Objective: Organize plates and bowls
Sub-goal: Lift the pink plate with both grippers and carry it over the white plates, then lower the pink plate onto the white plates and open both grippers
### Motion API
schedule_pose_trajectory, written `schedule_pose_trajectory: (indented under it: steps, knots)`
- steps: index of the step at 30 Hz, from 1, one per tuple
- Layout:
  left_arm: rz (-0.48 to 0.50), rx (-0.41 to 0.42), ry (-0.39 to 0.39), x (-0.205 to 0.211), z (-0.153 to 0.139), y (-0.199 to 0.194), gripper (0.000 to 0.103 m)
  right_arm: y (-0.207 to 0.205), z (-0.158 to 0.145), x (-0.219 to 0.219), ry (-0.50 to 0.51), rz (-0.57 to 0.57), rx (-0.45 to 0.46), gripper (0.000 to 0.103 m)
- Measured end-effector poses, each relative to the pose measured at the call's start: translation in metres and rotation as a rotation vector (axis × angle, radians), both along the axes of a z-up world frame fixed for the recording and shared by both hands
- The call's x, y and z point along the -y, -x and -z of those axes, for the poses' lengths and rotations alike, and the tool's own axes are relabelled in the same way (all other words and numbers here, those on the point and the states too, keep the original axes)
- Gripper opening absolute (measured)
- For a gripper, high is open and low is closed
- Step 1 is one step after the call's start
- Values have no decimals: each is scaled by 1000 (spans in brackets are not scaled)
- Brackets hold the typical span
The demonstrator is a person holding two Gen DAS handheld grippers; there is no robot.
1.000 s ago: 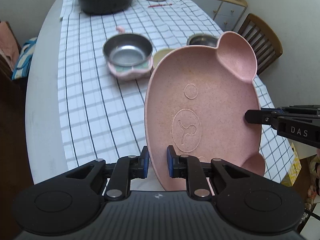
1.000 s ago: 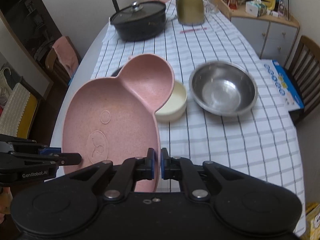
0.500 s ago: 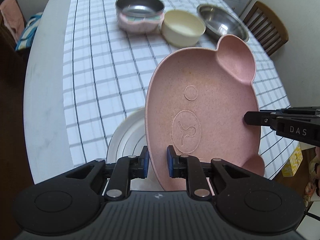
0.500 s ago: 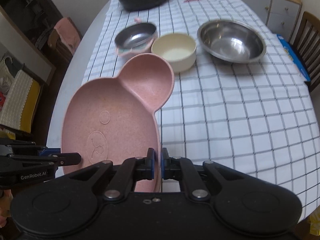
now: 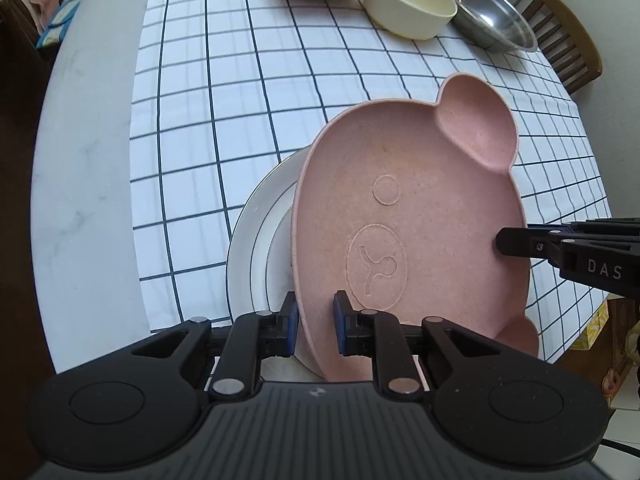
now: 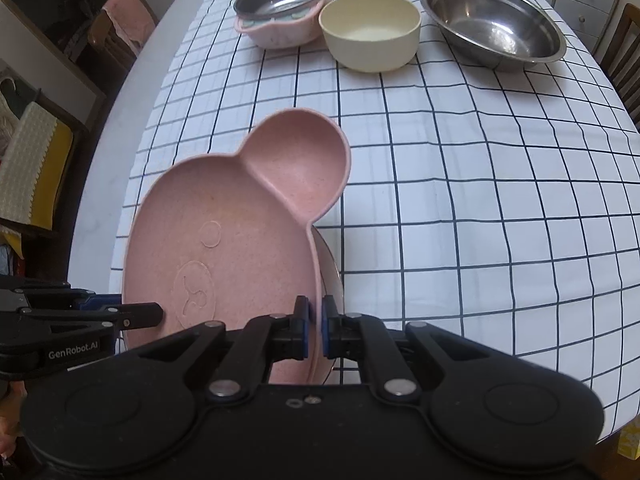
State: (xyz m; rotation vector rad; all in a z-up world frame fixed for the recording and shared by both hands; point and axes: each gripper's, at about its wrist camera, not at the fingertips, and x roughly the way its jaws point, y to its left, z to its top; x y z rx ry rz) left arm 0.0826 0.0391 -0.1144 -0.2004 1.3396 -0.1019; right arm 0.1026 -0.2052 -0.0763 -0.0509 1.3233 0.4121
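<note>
A pink bear-shaped plate (image 5: 408,216) (image 6: 240,232) with two ear compartments hangs just above a white plate (image 5: 256,240) near the table's front edge. My left gripper (image 5: 316,322) is shut on the pink plate's left rim. My right gripper (image 6: 315,326) is shut on its opposite rim; its fingers (image 5: 520,242) show at the plate's right edge in the left wrist view. Most of the white plate is hidden under the pink one; a sliver of the white plate (image 6: 330,268) shows in the right wrist view.
On the checked tablecloth (image 6: 460,184) at the far end stand a steel bowl in a pink dish (image 6: 282,8), a cream bowl (image 6: 372,36) and a wide steel bowl (image 6: 494,24). Wooden chairs (image 5: 568,40) stand at the right side.
Both grippers have come down and toward the table's near edge with the pink plate. The white plate has come into view beneath it, and the far bowls have slid toward the top of the views.
</note>
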Motion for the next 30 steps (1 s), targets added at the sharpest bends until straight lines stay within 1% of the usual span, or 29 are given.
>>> schedule_pose_trajectory:
  steps: [13,22,26,30]
  knots:
    - [15,-14,21,-2,13,-6,17,-8,14,-2,20,36,-25,8]
    - [38,-14,47,-2,17,-8,17,-7,15,-2,35,55,-6,8]
    - [57,0,35,0,15,-7,17,-6,17,0,36,71,-14,17]
    - [61,-1,38,0,15,-6,19,-1,15,2,40,74,-10,21]
